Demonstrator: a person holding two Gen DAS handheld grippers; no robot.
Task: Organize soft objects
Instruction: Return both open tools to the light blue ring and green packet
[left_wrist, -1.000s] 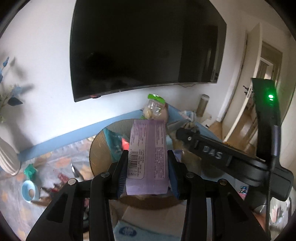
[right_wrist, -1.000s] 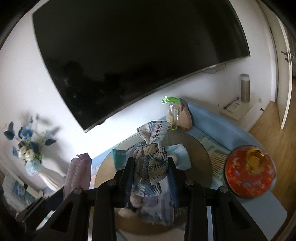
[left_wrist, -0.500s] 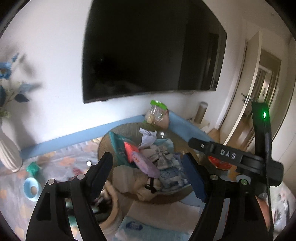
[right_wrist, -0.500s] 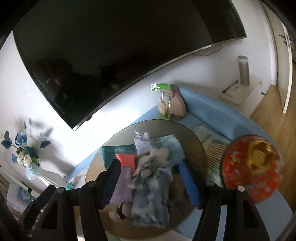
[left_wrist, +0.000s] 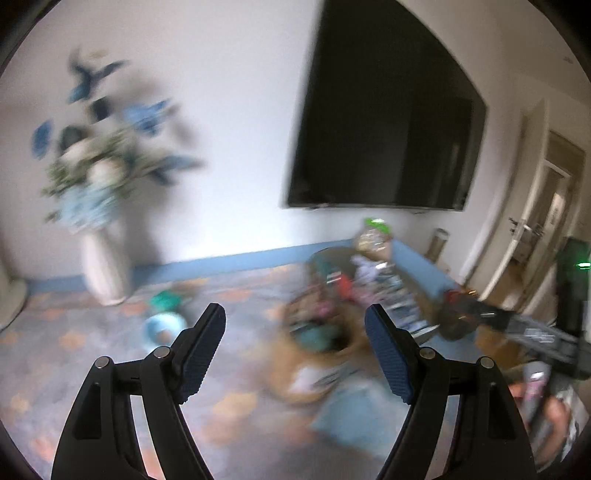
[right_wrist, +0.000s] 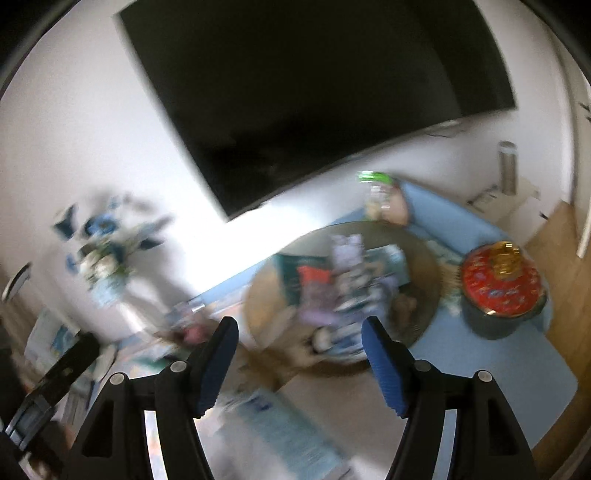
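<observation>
Soft things lie heaped in the round basket (right_wrist: 424, 258) on the low blue table (right_wrist: 461, 225). A purple pack (right_wrist: 314, 314), a red pack (right_wrist: 314, 275), a teal pack (right_wrist: 291, 269) and a checked cloth bundle (right_wrist: 347, 243) can be made out in the pile; the blur hides the rest, so I cannot count them all.

Both tools have let go. The left hand-held gripper (left_wrist: 295, 349) has just been opening and is now wide, with nothing between its two blue pads. The right hand-held gripper (right_wrist: 299, 362) has just been opening too, and it is wide and empty as well. In the left view the basket sits off to the right, past the right finger. In the right view it sits just ahead, between the fingers and a little up.

My guess is that one drop is done and the hunt for the next soft thing begins. The next move calls for finding something soft outside the basket, maybe on the carpet (left_wrist: 92, 350), where a small blue bowl (left_wrist: 162, 328) and a green thing (left_wrist: 166, 299) lie.

Counted: two grippers, one basket, one dark screen (right_wrist: 314, 92), one white vase (left_wrist: 103, 266) with blue flowers, one red lidded pot (right_wrist: 502, 284), one green-topped bag (right_wrist: 376, 192).
</observation>
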